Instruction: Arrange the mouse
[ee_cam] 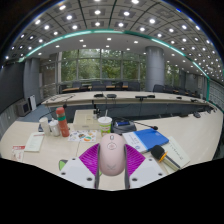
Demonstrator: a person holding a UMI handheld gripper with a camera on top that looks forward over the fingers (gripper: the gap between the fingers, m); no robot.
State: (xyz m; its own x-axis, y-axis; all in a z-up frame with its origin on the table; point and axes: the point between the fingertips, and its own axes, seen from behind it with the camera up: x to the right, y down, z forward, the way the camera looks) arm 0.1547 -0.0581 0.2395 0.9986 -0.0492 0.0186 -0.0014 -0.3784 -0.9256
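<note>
Gripper view over a cluttered desk in a large, glass-walled office. The gripper point(112, 165) has its two fingers closed in on a pale pink computer mouse point(112, 153); the magenta pads point(91, 158) lie against its left and right flanks, so the mouse appears clamped rather than merely standing between them. Whether it rests on the desk point(195, 135) or is lifted cannot be told. Just beyond the mouse stand a white paper cup point(105, 124) and a dark round dish point(123, 126); a blue notebook point(147, 139) lies to one side, bottles point(62, 120) to the other. The step in hand is judged to be carrying the grasped mouse. The next move calls for a bare patch of desk, a level descent, and release only once the mouse sits flat.
</note>
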